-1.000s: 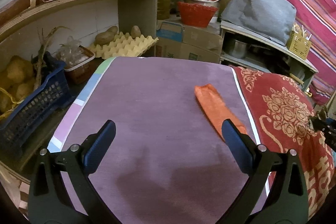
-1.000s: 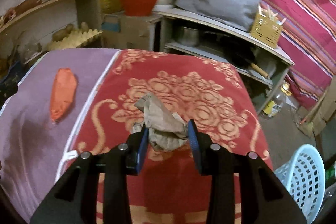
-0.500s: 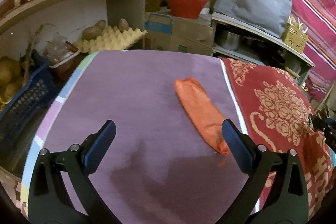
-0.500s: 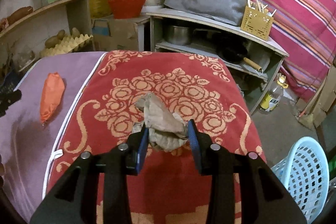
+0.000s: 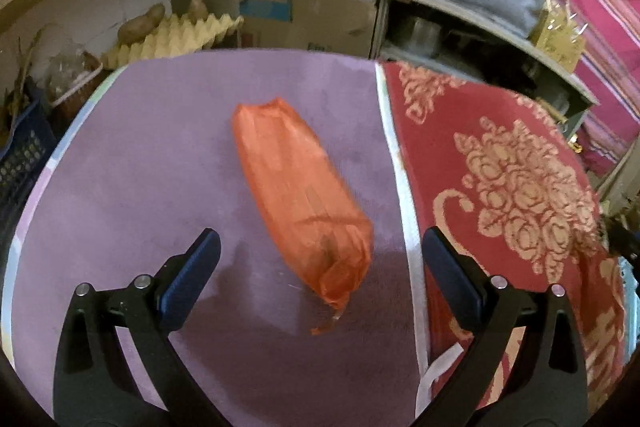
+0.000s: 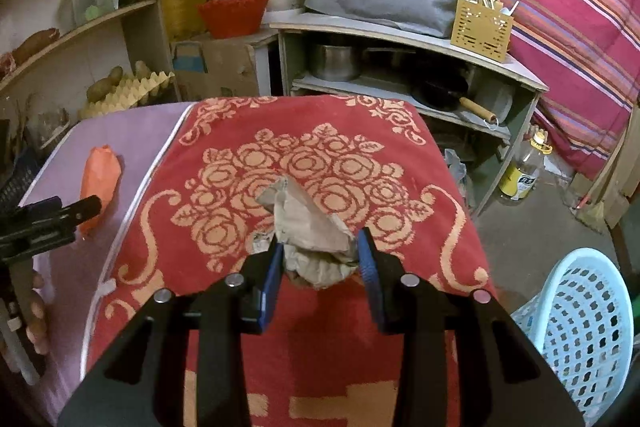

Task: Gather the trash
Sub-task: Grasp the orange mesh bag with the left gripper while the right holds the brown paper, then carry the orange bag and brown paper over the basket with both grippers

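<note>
Left wrist view: the left gripper [image 5: 318, 259] gapes wide over the purple cloth [image 5: 152, 163], empty, the orange bag [image 5: 298, 187] lying blurred between its fingers, nearer and more central than a second ago. Right wrist view: the right gripper [image 6: 320, 263] pinches crumpled paper [image 6: 310, 231] above the red cloth [image 6: 304, 131], grip unchanged; the basket [image 6: 580, 323] is cut off at the right edge.
</note>
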Demonstrator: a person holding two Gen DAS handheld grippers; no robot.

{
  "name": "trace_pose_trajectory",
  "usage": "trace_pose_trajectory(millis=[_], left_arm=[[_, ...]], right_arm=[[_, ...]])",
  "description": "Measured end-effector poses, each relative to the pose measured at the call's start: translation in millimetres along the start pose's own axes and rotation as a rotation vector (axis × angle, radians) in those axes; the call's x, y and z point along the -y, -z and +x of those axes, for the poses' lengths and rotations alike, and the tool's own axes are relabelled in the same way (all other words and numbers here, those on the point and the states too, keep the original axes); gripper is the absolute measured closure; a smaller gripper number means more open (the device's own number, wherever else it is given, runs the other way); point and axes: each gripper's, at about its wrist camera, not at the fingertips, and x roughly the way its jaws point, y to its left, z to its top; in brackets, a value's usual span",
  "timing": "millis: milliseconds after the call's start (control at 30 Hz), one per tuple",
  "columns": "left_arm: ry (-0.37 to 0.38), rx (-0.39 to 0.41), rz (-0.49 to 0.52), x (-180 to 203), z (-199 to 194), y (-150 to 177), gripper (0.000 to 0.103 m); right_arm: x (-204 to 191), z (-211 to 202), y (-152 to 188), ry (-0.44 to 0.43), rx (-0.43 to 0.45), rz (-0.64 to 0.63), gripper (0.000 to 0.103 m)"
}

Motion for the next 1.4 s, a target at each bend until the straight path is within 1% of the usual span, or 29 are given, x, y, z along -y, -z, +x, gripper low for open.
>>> trace_pose_trajectory(millis=[33, 67, 100, 167, 233, 367, 400, 433, 500, 600, 733, 867, 900, 1000, 1167, 1400], left_arm=[[-0.014, -0.012, -0.001, 0.1, 3.9, 0.7, 0.006], [-0.034, -0.027, -0.004, -0.3, 8.4, 1.6, 0.010], [-0.040, -0.041, -0.009, -2.2, 11.9, 2.3, 0.015], [-0.035, -0.061, -0.034, -6.9, 16.7, 2.6, 0.022], [-0.037, -0.050, -0.040, -9.2, 15.6, 2.3, 0.024], [-0.045, -0.040, -0.035, -8.5, 16.7, 1.1, 0.033], [-0.043, -0.038, -0.033, -8.9, 16.4, 0.9, 0.037], [-0.044, -0.037, -0.032, -9.2, 16.3, 0.7, 0.040], [-0.049, -0.031, -0.033, -10.9, 16.3, -0.2, 0.052], [-0.044, -0.022, -0.035, -14.2, 15.4, -0.9, 0.061], [-0.032, -0.019, -0.040, -17.1, 14.4, -2.0, 0.065], [-0.026, -0.002, -0.025, -15.5, 9.2, -2.6, 0.074], [-0.024, 0.001, -0.019, -14.7, 7.8, -2.6, 0.078], [-0.026, 0.009, -0.003, -13.2, 4.3, -1.7, 0.084], [-0.005, 0.007, -0.007, -16.6, 0.0, -0.8, 0.086], [0.000, 0.017, -0.003, -18.5, -6.6, -1.2, 0.087]], right_arm=[[1.7, -0.2, 0.5, 0.002, -0.001, 0.000, 0.066], [3.5, -0.4, 0.5, 0.004, -0.002, 0.001, 0.066], [5.3, -1.0, 0.7, 0.005, -0.001, 0.002, 0.066], [8.6, -1.8, 1.0, 0.003, 0.000, 0.009, 0.066], [7.9, -1.8, 1.5, -0.002, -0.001, 0.009, 0.066], [1.8, 0.6, 3.6, -0.009, -0.010, -0.012, 0.066], [-0.1, 1.7, 4.5, -0.010, -0.014, -0.016, 0.066], [-2.2, 3.4, 5.7, -0.010, -0.019, -0.021, 0.066], [-5.9, 5.2, 7.0, -0.011, -0.025, -0.026, 0.066], [-10.6, 7.0, 7.5, -0.010, -0.028, -0.036, 0.066], [-13.5, 7.5, 6.9, -0.009, -0.027, -0.039, 0.066], [-15.7, 9.2, 6.0, -0.008, -0.031, -0.039, 0.066], [-16.5, 9.0, 5.9, -0.008, -0.030, -0.039, 0.066], [-15.3, 9.7, 5.7, -0.008, -0.028, -0.038, 0.066], [-15.1, 9.6, 5.7, -0.009, -0.028, -0.038, 0.066], [-17.2, 7.9, 3.2, -0.012, -0.018, -0.040, 0.066]])
